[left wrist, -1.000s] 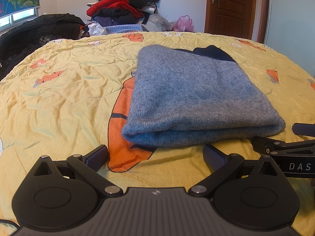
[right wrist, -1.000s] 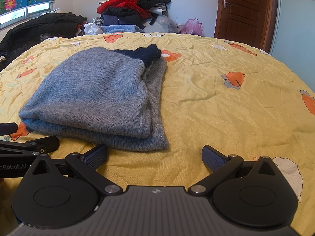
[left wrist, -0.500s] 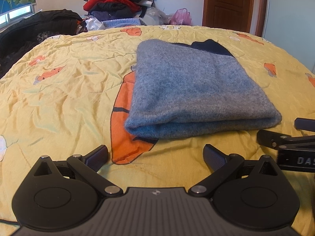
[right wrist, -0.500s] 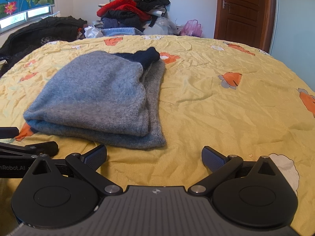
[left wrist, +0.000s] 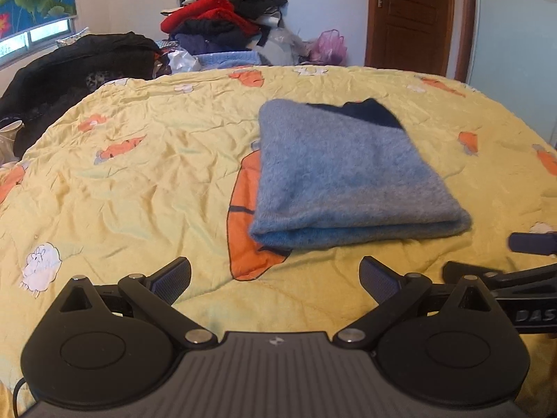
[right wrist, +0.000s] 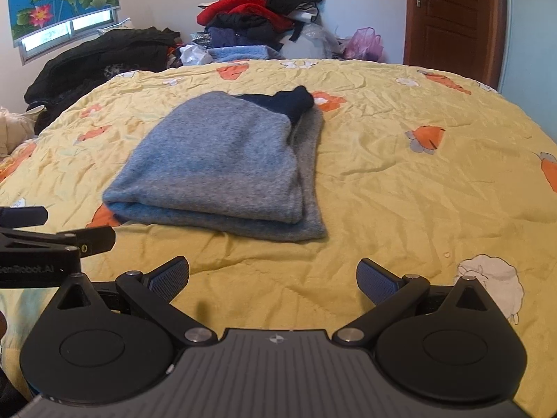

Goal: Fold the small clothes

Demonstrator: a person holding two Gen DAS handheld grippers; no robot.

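A grey-blue knit garment (left wrist: 348, 174) (right wrist: 226, 163) lies folded into a flat rectangle on the yellow bedspread (left wrist: 139, 181) (right wrist: 417, 174), with a dark navy part showing at its far end. My left gripper (left wrist: 275, 280) hovers open in front of the garment's near edge, empty. My right gripper (right wrist: 273, 278) is open too, a short way back from the garment's near right corner, holding nothing. Each gripper's fingers show at the edge of the other's view.
A tall heap of red, black and blue clothes (left wrist: 222, 24) (right wrist: 257, 17) rises behind the bed. Black clothing (left wrist: 69, 66) lies at the far left. A brown door (right wrist: 452, 17) stands at the back right.
Both grippers have drawn back and up from the folded garment, which now looks farther away. Both stay open; the garment has not moved.
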